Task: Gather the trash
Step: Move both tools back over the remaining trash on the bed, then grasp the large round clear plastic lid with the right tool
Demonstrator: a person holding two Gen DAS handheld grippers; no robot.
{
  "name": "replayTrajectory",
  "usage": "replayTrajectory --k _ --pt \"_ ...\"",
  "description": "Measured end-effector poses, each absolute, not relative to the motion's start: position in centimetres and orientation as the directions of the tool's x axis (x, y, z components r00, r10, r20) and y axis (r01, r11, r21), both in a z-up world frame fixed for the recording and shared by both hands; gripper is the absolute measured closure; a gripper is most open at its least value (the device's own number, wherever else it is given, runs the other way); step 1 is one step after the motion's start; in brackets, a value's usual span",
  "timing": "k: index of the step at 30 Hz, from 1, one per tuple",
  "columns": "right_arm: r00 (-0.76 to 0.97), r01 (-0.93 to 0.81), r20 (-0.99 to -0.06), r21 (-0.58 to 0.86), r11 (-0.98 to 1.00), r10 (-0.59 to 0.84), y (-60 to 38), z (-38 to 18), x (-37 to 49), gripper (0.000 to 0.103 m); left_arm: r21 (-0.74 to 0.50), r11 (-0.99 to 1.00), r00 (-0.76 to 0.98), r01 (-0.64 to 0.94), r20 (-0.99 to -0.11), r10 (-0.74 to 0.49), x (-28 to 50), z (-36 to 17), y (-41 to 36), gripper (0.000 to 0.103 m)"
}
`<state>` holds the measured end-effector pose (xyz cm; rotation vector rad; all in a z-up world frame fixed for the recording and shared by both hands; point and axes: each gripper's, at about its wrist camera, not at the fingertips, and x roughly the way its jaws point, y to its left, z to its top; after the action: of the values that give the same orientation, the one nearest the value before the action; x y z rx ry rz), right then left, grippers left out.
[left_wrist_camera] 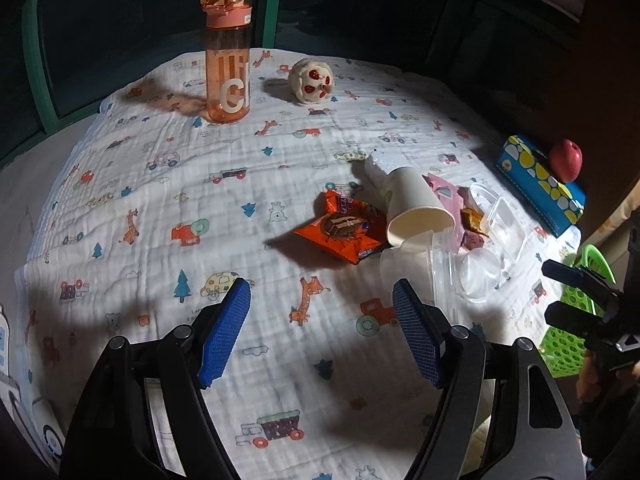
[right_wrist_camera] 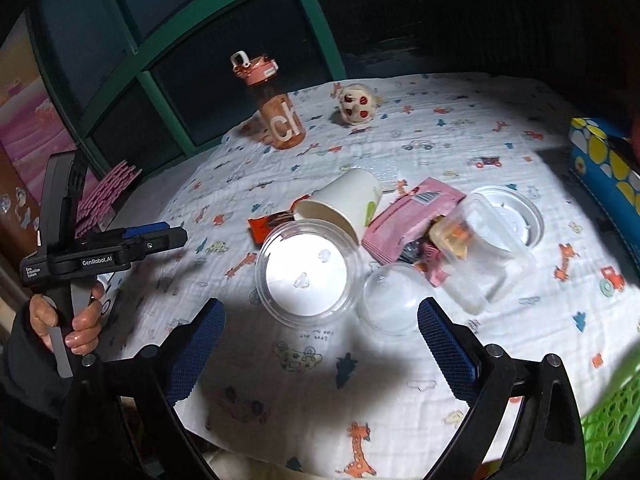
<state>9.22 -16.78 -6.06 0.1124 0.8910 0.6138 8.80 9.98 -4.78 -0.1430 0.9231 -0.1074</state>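
Right wrist view: nothing collected yet
Both the left gripper (left_wrist_camera: 322, 334) and right gripper (right_wrist_camera: 320, 354) gape empty; paper cup (right_wrist_camera: 344, 200), wrappers, clear tubs still litter the cloth

dark green-framed window (right_wrist_camera: 168, 60), printed tablecloth (left_wrist_camera: 280, 152)

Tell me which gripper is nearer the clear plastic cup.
Right. The right gripper hovers open just short of the clear plastic cup; the left gripper hangs farther off, beside the pile.
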Motion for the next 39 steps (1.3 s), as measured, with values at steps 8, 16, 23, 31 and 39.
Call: replayTrajectory --k 8,16,23,31,39 --pt "0.358 -0.572 -0.704 0.354 0.74 0.613 -13.2 -7.6 12.8 0.007 -0.165 0.986 0.575 -0.009 -0.808 -0.13 9.3 -6.0 11.2 0.03" --pt "0.264 -0.629 -0.732 0.363 0.688 0.628 -11.5 -9.3 15.4 0.007 -0.178 0.983 0.564 -0.034 -0.816 -0.128 9.8 -6.8 12.1 0.031" --pt "0.216 -0.643 -0.757 0.365 0.673 0.617 -11.0 -10.2 17.0 0.007 -0.18 0.983 0.553 -0.04 -0.824 -0.128 10.1 -7.4 12.2 0.031" --pt "0.171 -0.649 -0.775 0.377 0.662 0.609 -10.6 -11.2 17.7 0.007 -0.187 0.982 0.547 -0.037 -0.826 -0.137 10.4 -7.8 12.1 0.031" --pt "0.156 -0.645 -0.787 0.376 0.665 0.597 -10.2 -11.9 17.9 0.007 -0.189 0.981 0.546 -0.036 -0.826 -0.139 10.4 -8.0 12.0 0.031"
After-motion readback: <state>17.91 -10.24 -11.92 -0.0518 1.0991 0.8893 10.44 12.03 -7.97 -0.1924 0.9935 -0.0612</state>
